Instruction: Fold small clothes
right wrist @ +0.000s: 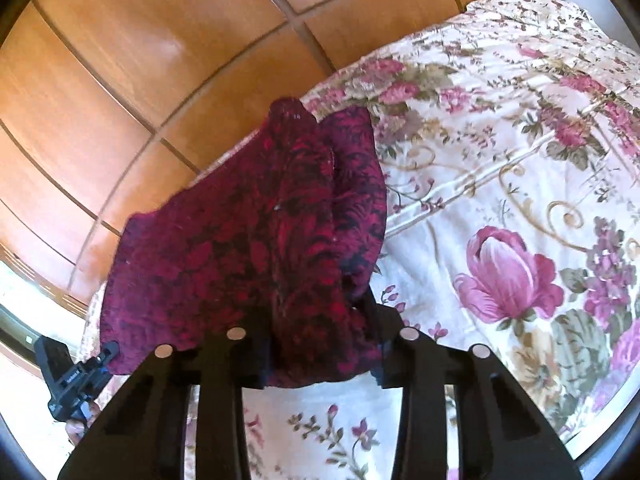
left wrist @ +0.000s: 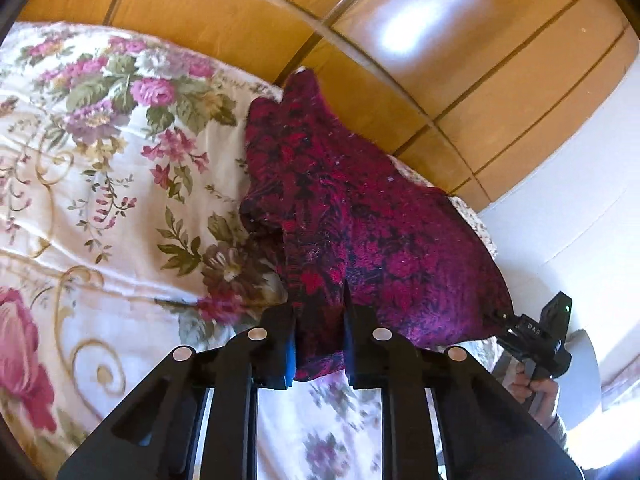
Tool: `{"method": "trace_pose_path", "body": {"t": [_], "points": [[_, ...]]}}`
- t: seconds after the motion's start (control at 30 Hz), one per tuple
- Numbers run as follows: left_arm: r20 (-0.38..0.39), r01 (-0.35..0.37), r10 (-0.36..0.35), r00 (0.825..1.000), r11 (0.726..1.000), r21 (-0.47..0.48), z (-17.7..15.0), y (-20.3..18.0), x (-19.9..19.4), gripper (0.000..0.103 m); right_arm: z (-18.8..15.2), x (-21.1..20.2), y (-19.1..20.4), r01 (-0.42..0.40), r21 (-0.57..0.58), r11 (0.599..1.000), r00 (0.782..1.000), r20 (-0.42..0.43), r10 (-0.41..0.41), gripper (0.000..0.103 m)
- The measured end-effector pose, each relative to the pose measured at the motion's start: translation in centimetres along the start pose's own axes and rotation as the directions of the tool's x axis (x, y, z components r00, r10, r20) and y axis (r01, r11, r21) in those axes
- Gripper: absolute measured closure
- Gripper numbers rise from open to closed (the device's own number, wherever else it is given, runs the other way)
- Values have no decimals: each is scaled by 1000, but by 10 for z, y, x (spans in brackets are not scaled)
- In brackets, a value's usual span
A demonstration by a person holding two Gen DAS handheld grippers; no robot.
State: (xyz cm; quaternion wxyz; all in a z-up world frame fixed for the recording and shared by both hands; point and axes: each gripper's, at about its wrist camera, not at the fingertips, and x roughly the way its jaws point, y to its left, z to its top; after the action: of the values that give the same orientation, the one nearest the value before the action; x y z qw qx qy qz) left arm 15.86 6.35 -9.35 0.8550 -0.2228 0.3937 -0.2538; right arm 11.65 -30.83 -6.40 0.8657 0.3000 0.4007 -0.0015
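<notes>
garment (left wrist: 360,216) over bedspread (left wrist: 100,168), wooden panels (left wrist: 400,80) behind

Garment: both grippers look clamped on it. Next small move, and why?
Probably carry both held corners forward toward the far edge, making the first fold. The left gripper and right gripper each pinch a near corner of the red garment; its far end rests on the floral bedspread, and the near edge spans between them off the bed.

Home bedroom: floral bedspread (left wrist: 100,168), wooden wardrobe doors (left wrist: 400,80).
</notes>
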Motion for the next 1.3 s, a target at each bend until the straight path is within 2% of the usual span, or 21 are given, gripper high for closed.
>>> {"method": "trace_pose_path", "body": {"t": [0.13, 0.3, 0.37, 0.43, 0.47, 0.5, 0.63, 0.77, 0.87, 0.97, 1.03, 1.1, 1.2, 1.3], "points": [[-8, -1, 2, 1000, 999, 41, -14, -9, -25, 87, -12, -22, 5, -11, -36, 999, 1000, -14, 11, 70], [-61, -26, 27, 998, 1000, 9, -44, 2, -45, 87, -53, -50, 3, -38, -67, 997, 995, -93, 32, 71], [-70, -49, 49, 996, 999, -4, -50, 7, -50, 83, -65, -56, 3, -34, -88, 996, 992, -122, 23, 71], [-55, -67, 67, 996, 998, -1, -49, 8, -54, 81, -71, -58, 3, -12, -116, 993, 989, -146, -5, 59], [-40, -71, 71, 997, 997, 4, -45, 8, -56, 81, -69, -61, 1, 23, -123, 992, 991, -128, -39, 43], [-28, -77, 77, 997, 997, 12, -39, 6, -57, 81, -65, -64, -1, 28, -119, 993, 993, -109, -41, 36], [-20, -97, 97, 995, 995, 21, -18, 5, -47, 81, -35, -70, 2, 36, -94, 995, 999, -2, -36, 28], [-13, -112, 112, 994, 994, 21, 8, 0, -27, 81, 1, -38, 13, 52, -81, 995, 998, 24, -51, 28], [-14, -118, 118, 993, 993, 4, 26, -1, -19, 81, 23, -3, 18, 62, -66, 996, 998, 0, -62, 28], [-37, -130, 131, 991, 991, 19, 40, -3, -8, 81, 37, 26, 19, 106, -66, 992, 994, -34, -108, 28], [-55, -140, 143, 988, 989, 49, 45, -5, -3, 81, 40, 31, 19, 120, -81, 989, 991, -45, -124, 34], [-69, -150, 155, 986, 986, 71, 50, -6, 1, 81, 41, 32, 19, 135, -113, 984, 989, -41, -141, 46], [-93, -129, 136, 986, 989, 78, 53, -3, 8, 81, 35, 26, 21, 162, -173, 972, 986, -19, -168, 63], [-101, -151, 158, 982, 985, 82, 50, 4, 16, 81, 27, 22, 29, 213, -223, 951, 977, 29, -212, 70]]}}
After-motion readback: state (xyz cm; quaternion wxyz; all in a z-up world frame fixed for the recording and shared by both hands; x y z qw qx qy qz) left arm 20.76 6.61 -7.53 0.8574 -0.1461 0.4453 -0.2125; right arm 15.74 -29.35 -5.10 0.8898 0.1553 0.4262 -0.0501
